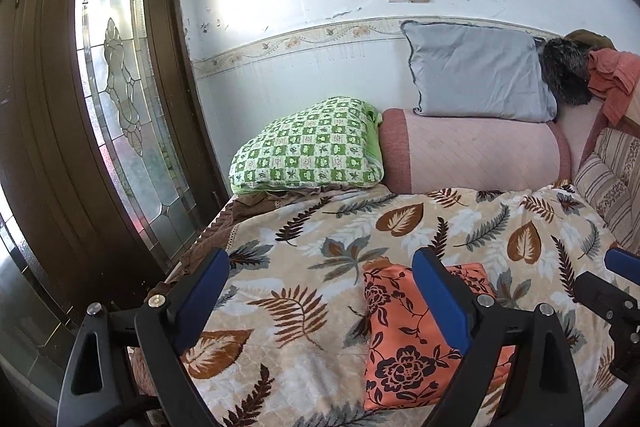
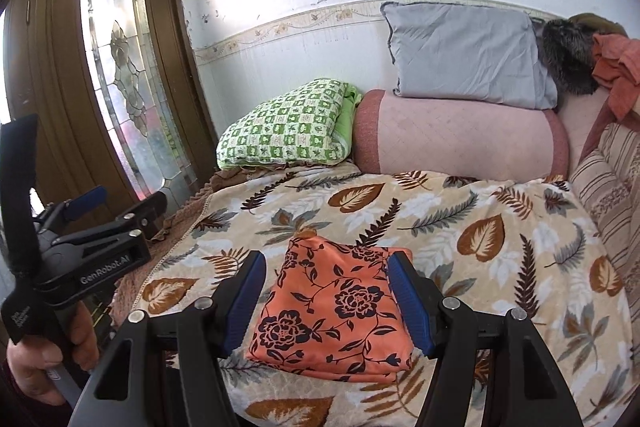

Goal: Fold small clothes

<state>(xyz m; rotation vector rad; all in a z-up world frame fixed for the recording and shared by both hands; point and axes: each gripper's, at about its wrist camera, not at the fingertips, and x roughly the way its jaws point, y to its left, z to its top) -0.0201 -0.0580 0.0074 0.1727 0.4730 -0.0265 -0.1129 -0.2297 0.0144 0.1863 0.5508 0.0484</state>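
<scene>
Two handheld grippers hang above the bed, and neither one holds anything. The right gripper (image 2: 326, 291) stands with its blue-padded jaws part-way apart, framing the orange floral cloth (image 2: 332, 311) from above; the pads do not touch it. The left gripper (image 1: 320, 295) stands with its jaws spread wide over bare blanket, its right finger (image 1: 440, 303) crossing in front of the cloth in that view. A hand (image 2: 44, 359) grips the left tool's handle at the lower left of the right wrist view.

The orange floral cloth lies as a compact, roughly rectangular packet, layers stacked, flat on the beige leaf-print blanket (image 2: 500, 239) near the front edge of the bed. Judged from this shape, the fold appears complete or nearly so, and the step in hand is checking and releasing.

To finish well:
- Keep both jaws clear of the top layer while withdrawing; a snagged pad would peel the fold open.
- If an edge stands proud, press it down with a flat pad rather than pinching.
- The fabric looks thin and slippery, so any correction should be slow, or the layers may slide apart.

Farther back, a green checked pillow (image 2: 288, 127) and a pink bolster (image 2: 460, 139) lie against the wall, with a grey cushion (image 2: 464, 55) on top. More orange fabric (image 2: 616, 71) is heaped at the far right, possibly the next garment; what it is cannot be told.
</scene>
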